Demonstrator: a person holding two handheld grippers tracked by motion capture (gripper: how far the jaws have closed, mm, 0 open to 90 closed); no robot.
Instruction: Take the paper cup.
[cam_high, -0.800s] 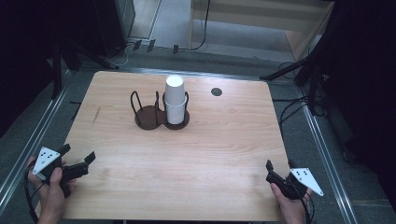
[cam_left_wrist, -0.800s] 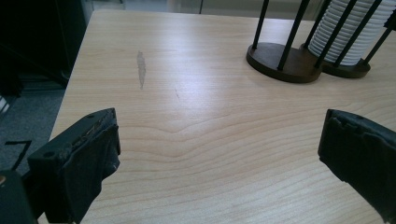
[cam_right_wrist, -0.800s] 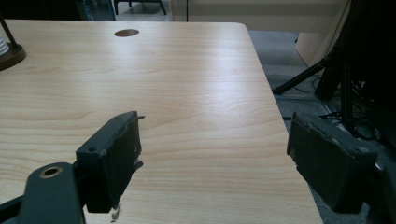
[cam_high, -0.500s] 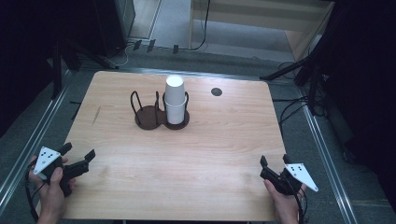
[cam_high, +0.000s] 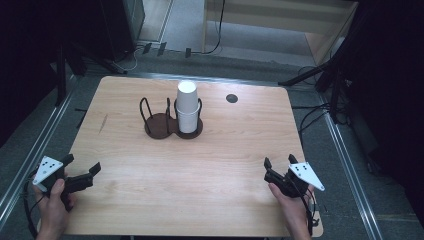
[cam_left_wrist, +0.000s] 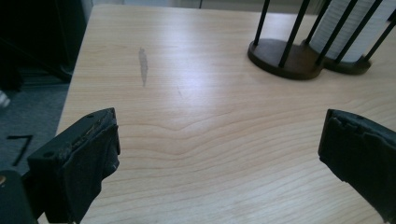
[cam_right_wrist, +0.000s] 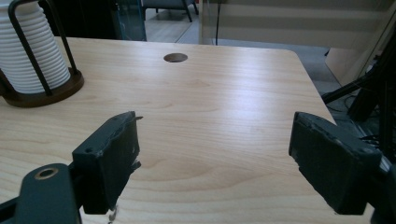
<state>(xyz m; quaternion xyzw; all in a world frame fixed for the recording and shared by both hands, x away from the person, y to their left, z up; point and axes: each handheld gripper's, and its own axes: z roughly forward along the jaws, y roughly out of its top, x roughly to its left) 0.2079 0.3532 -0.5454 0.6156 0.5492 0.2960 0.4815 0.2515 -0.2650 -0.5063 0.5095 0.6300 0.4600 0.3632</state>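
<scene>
left gripper (cam_high: 80, 172): jaws wide, empty, near-left corner of bench (cam_high: 220, 200) | right gripper (cam_high: 280, 167): jaws wide, empty, near-right edge | stack of cups (cam_high: 187, 106): upright in right ring of dark holder (cam_high: 162, 125), far centre, well apart from both grippers

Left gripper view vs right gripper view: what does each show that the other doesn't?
Left gripper view alone: a grey smear on the table and the holder's vacant ring. Right gripper view alone: the round hole in the table, plus the table's far right corner with cables past it. Both: the cup stack in the holder, the wooden tabletop, and that tool's own jaws spread wide with nothing between: left tool, right tool.
</scene>
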